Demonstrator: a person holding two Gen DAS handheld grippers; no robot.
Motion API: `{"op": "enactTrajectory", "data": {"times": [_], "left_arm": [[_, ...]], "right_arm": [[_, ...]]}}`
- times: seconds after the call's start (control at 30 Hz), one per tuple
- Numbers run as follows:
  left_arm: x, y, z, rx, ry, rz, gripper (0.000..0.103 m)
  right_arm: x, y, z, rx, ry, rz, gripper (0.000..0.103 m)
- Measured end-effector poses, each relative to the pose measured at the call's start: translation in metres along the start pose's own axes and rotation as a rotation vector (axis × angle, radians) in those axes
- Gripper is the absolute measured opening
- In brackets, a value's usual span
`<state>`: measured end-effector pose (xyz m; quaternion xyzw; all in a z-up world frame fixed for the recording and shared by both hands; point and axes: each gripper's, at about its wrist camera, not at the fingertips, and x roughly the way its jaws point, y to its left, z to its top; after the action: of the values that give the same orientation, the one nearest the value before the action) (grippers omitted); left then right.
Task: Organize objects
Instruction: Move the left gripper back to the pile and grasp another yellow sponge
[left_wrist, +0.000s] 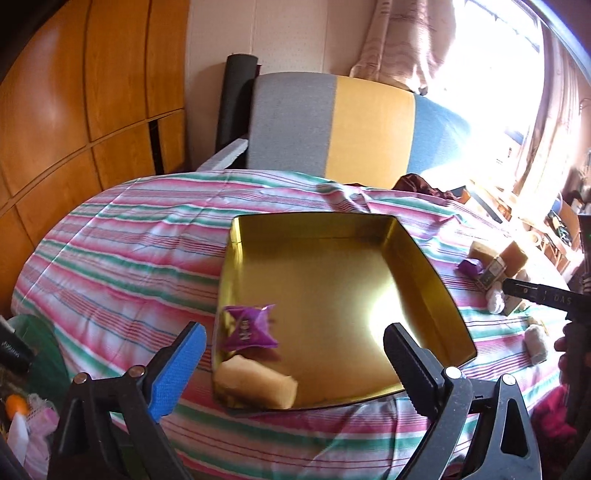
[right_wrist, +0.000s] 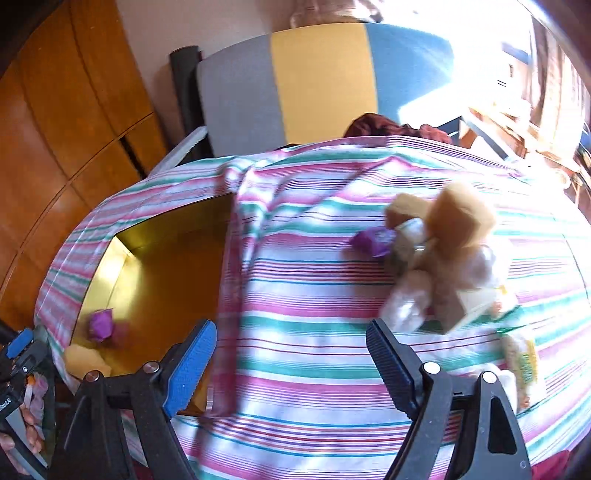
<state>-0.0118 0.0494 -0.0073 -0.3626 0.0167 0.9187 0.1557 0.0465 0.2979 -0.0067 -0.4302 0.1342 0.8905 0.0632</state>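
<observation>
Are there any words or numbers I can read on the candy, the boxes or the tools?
"DAS": white letters on the black right gripper, cut off at the picture edge, so maybe part of a longer word.
Purple wrapper in the gold tin: has printing, too blurred to read.
Small dark box on the striped cloth: label too small to read.
Yellow-green packet: print blurred.

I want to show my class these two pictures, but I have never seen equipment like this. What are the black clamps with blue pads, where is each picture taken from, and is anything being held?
No robot here: a person holds a two-finger gripper in each hand, each carrying a camera looking along its fingers. The left gripper hangs open over a gold tin on the striped cloth; inside lie a purple wrapped sweet and a pale yellow block. The right gripper faces a blurred pile of small packets. Both are open and hold nothing.
</observation>
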Motion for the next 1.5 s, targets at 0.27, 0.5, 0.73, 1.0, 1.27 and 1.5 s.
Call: {"op": "enactTrajectory", "data": {"times": [0.27,0.5,0.73,1.0,1.27,1.5], "left_arm": [[0.014,-0.071,0.018,0.155,0.016,-0.125,0.097],[0.031,-0.162,0.035,0.320,0.012,-0.249,0.097],[0.057,-0.254,0.059,0.453,0.003,-0.362,0.097],[0.086,-0.347,0.081,0.600,-0.017,-0.438,0.103],[0.139,-0.396,0.084,0.688,0.028,-0.432,0.103],[0.176,-0.392,0.073,0.621,0.181,-0.531,0.059]], "right_arm": [[-0.032,-0.142,0.006,0.284,-0.092,-0.167,0.085],[-0.030,-0.222,-0.022,0.581,-0.095,-0.193,0.085],[-0.037,-0.235,-0.027,0.665,-0.120,-0.141,0.085],[-0.037,-0.239,-0.028,0.691,-0.113,-0.065,0.085],[-0.035,-0.257,-0.036,0.777,-0.106,-0.013,0.085],[-0.031,-0.259,-0.038,0.788,-0.087,-0.006,0.085]]}}
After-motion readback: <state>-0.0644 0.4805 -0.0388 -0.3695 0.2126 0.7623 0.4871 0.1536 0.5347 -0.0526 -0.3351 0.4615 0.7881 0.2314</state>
